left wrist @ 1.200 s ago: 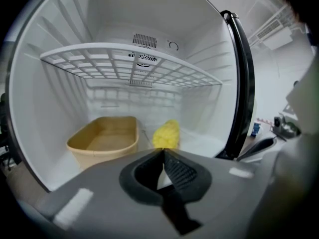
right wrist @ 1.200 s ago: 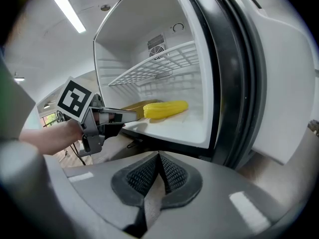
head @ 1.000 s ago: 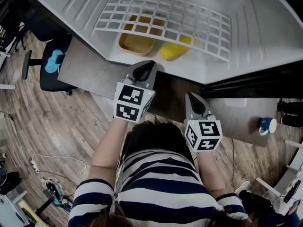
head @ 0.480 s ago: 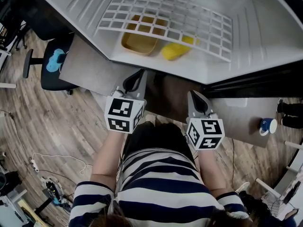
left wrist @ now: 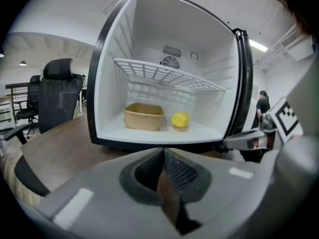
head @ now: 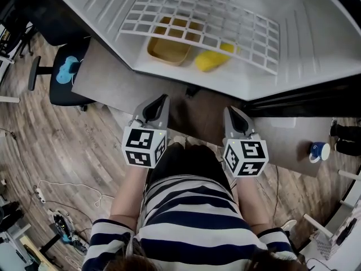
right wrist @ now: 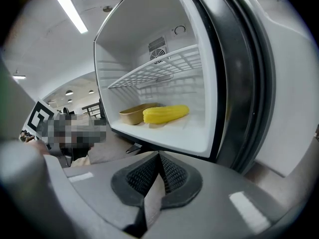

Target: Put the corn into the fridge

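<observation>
A yellow corn cob [head: 211, 59] [left wrist: 180, 119] [right wrist: 165, 113] lies on the floor of the open white fridge [head: 186, 75], under the white wire shelf [head: 203, 27]. Beside it on the left stands a tan tub [head: 167, 47] [left wrist: 143, 116] [right wrist: 133, 114]. My left gripper [head: 155, 107] [left wrist: 163, 164] is shut and empty, held back from the fridge's front edge over the table. My right gripper [head: 236, 119] [right wrist: 158, 167] is also shut on nothing, beside the left one and equally clear of the fridge.
The fridge stands on a grey-brown table [head: 107, 83]. Its door [head: 316, 89] hangs open at the right. A black office chair with a blue cushion [head: 63, 75] stands at the left on the wood floor. A blue mug [head: 319, 150] sits at the far right.
My left gripper has drawn back from the fridge opening toward the body. The right gripper has barely moved. The corn stays on the fridge floor.
</observation>
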A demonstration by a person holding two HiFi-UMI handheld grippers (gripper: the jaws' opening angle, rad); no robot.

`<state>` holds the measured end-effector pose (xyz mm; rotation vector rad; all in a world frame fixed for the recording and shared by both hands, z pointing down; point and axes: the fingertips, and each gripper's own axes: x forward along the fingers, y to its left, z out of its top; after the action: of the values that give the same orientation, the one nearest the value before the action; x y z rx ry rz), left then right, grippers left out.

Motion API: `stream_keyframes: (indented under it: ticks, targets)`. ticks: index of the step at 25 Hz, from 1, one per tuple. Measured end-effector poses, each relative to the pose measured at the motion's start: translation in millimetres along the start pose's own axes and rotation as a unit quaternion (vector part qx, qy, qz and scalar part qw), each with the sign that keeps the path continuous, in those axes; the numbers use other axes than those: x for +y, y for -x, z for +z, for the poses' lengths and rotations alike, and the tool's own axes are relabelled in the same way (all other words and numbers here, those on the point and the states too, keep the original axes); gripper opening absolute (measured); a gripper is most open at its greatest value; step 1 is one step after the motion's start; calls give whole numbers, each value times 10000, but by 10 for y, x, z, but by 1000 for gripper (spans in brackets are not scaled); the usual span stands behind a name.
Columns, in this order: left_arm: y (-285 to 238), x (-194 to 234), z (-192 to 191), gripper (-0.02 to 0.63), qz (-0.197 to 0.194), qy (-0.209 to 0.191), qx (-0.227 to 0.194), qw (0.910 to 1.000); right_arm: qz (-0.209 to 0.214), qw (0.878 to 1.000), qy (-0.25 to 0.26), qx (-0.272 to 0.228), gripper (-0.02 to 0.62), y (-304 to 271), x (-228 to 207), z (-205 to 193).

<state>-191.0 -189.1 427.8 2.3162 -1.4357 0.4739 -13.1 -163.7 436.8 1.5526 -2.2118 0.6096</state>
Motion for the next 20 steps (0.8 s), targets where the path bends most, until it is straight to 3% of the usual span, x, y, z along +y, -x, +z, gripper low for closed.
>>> stream_keyframes:
  ticks: [20]
  targets:
    - [96,81,41,0,38,36,-73,10000,-38,10000,22,-88,-3,-45,73,87]
